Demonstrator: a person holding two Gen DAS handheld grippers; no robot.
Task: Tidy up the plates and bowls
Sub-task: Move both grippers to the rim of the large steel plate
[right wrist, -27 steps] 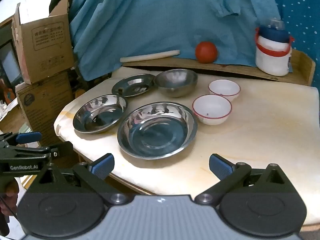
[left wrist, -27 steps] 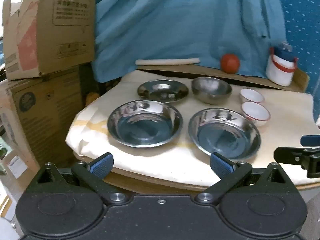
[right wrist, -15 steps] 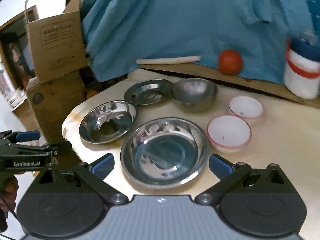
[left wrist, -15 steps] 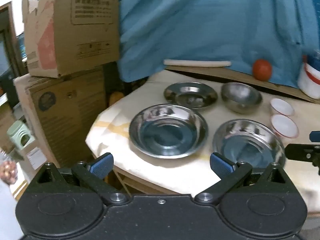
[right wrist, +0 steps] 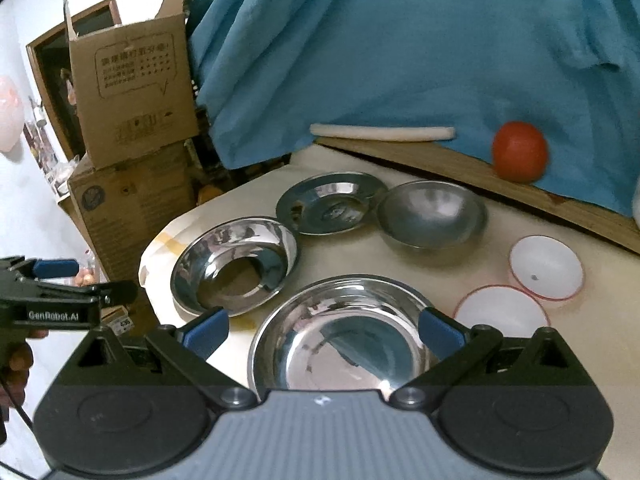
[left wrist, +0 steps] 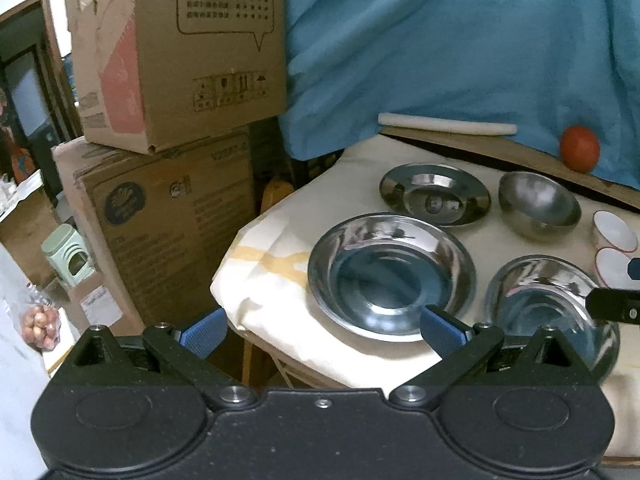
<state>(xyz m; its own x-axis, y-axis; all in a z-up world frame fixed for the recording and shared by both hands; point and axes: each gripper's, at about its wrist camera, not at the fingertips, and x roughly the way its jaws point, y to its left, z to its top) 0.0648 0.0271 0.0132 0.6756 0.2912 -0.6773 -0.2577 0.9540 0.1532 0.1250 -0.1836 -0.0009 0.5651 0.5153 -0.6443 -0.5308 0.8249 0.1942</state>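
The left claw [left wrist: 322,330] fills the bottom of the left wrist view, its blue-padded fingers spread wide with nothing between them; its right fingertip overlaps the near rim of a large shiny steel plate [left wrist: 392,274] at centre right, and whether it touches I cannot tell. The right claw [right wrist: 324,330] likewise stands wide open and empty at the bottom of the right wrist view, hovering over the near part of a second large steel plate [right wrist: 344,340], which lies at lower centre on the cream-covered tabletop [right wrist: 560,352].

Just right of that plate sit two small white bowls with red rims [right wrist: 546,268], side by side and close together. The first large plate lies to the left of centre in this view, near the tabletop's left edge. Further back, at mid-frame, a smaller flat-rimmed steel dish [right wrist: 330,208] lies beside a round steel bowl [right wrist: 432,212], their rims close or touching.

Behind them a wooden board [right wrist: 520,196] runs along the far side, bearing a red ball-like fruit [right wrist: 519,157] at right and a pale rod [right wrist: 382,133]. A blue cloth [right wrist: 400,48] hangs behind all. Stacked cardboard boxes [left wrist: 176,60] occupy the upper left.
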